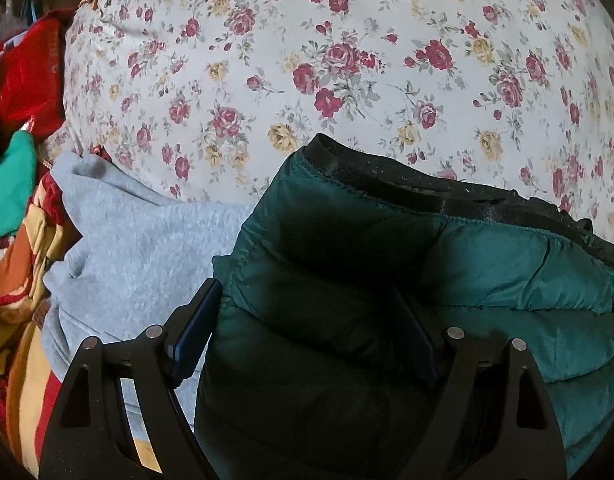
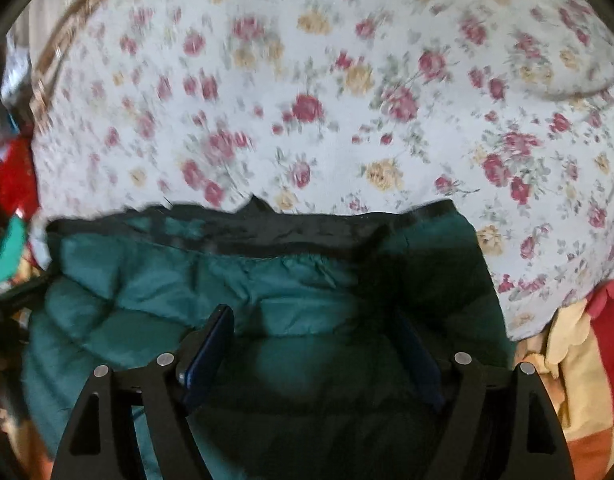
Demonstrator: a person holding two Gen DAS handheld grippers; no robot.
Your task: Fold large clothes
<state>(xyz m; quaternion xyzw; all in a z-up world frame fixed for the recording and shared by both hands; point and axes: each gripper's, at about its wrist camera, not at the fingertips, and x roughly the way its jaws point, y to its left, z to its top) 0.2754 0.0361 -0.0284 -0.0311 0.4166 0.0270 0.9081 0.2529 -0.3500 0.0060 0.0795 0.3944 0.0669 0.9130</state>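
Note:
A dark green quilted puffer jacket (image 1: 487,264) with a black inner band lies on a floral bed sheet (image 1: 307,60). My left gripper (image 1: 303,288) hangs open over the jacket's left end. Its left finger (image 1: 199,324) sits beside the jacket's edge and its right finger lies over the shadowed padding. In the right wrist view, which is blurred, the same jacket (image 2: 147,280) spreads across the lower half. My right gripper (image 2: 313,314) stands open above it, with a puffed section between its blue pads (image 2: 211,344). I see neither gripper's pads pinching the fabric.
A grey sweatshirt (image 1: 139,248) lies left of the jacket. Red (image 1: 27,76) and green (image 1: 11,188) garments and a yellow-orange-red blanket (image 1: 23,280) pile at the far left. The checked blanket (image 2: 579,380) also shows at the right. The floral sheet (image 2: 307,80) stretches beyond.

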